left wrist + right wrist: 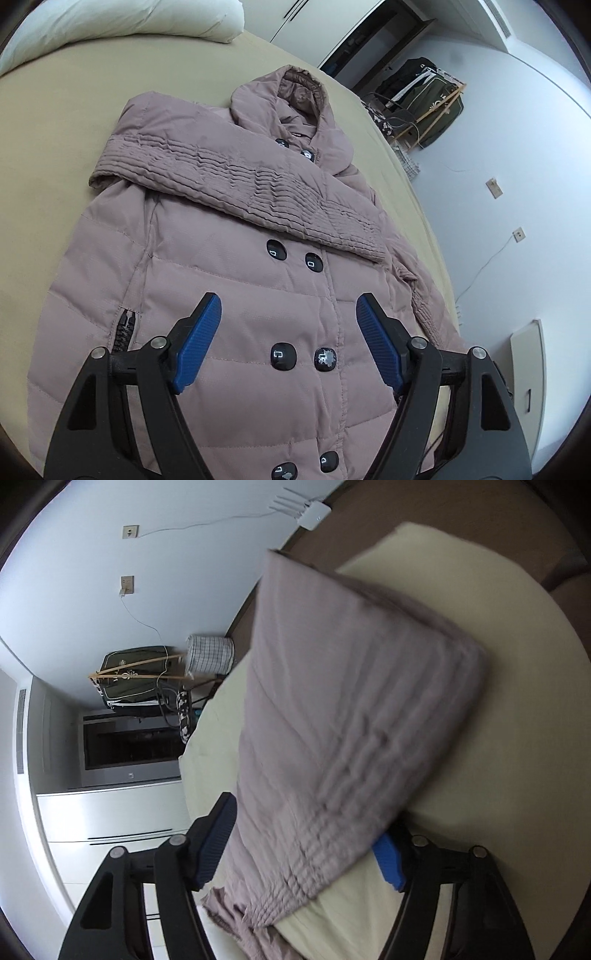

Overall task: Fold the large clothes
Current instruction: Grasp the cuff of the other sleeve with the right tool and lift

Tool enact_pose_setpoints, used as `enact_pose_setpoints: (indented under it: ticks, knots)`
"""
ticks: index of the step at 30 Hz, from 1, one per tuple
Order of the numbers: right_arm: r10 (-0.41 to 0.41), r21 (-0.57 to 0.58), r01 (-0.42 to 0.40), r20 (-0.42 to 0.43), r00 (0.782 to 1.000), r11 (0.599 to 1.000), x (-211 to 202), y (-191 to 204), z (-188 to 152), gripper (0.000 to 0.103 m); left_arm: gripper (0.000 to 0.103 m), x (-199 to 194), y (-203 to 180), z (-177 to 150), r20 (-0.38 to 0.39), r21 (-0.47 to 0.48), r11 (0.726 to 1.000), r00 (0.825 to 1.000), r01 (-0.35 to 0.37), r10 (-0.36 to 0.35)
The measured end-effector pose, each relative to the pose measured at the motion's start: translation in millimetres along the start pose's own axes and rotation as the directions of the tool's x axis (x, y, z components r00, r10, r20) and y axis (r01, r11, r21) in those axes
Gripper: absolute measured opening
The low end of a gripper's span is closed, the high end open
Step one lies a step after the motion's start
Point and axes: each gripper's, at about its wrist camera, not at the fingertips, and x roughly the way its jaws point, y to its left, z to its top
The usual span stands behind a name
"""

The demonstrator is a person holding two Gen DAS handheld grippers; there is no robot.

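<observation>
1. Lying face-up on the bed point(44, 155), the puffy coat point(229, 295) has one sleeve point(236, 177) folded across its chest.
2. Your left gripper point(288, 332) hovers open, empty.
3. Your right gripper point(306, 845) straddles the other sleeve's cuff point(295, 867); I cannot tell if it pinches.
4. Expect soft, bulky, slippery fabric; grab the ribbed cuff at 6 o'clock.
</observation>
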Motion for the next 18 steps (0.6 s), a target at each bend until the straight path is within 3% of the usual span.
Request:
enact_pose_setpoints:
  ticks: [1,2,3,5,7,9,11,12,17,18]
  knots:
    - [-0.011,-0.038,0.011,-0.008,1.0,0.999,4.3,6.6,1.6,0.05,0.075,2.2,3.4,1.9,-0.005,-0.012,1.0,1.0,0.005,-0.005]
    - [-0.022,-0.082,0.021,-0.022,0.999,0.996,7.4,14.6,1.6,0.029,0.075,4.0,6.8,3.1,-0.011,-0.025,1.0,1.0,0.01,-0.011]
    - [-0.029,-0.128,0.025,-0.027,0.999,0.991,9.0,24.6,-1.6,0.02,0.075,5.1,10.1,4.1,-0.015,-0.037,0.999,1.0,0.013,-0.013]
    - [-0.029,-0.299,0.025,-0.01,1.0,0.954,5.9,63.8,-16.5,0.019,0.074,7.5,15.1,7.7,-0.018,-0.044,0.999,1.0,0.015,-0.015]
    - [-0.017,-0.488,0.009,-0.012,1.0,0.873,5.9,110.0,-43.1,0.017,0.075,10.1,18.4,12.2,-0.02,-0.052,0.998,0.999,0.027,-0.028]
    - [-0.012,-0.681,-0.009,-0.026,1.0,0.732,6.7,155.5,-87.3,0.016,0.074,12.4,18.6,17.8,-0.02,-0.066,0.996,0.998,0.051,-0.053]
    - [-0.018,-0.869,-0.019,-0.032,0.999,0.494,9.9,199.3,-155.2,0.015,0.074,13.5,19.5,23.4,-0.015,-0.087,0.992,0.996,0.091,-0.093]
    - [-0.024,-0.919,-0.03,-0.043,0.999,0.394,14.3,213.0,-184.3,0.014,0.074,13.7,20.7,25.7,-0.011,-0.104,0.988,0.993,0.115,-0.116]
    - [-0.044,-0.995,-0.078,-0.076,0.996,-0.058,39.8,242.8,-327.7,0.014,0.074,11.8,33.1,37.5,0.015,-0.185,0.963,0.98,0.196,-0.197]
    - [-0.051,-0.982,-0.085,-0.077,0.996,-0.167,46.2,240.6,-360.5,0.014,0.074,12.3,35.9,40.1,0.017,-0.197,0.959,0.978,0.206,-0.207]
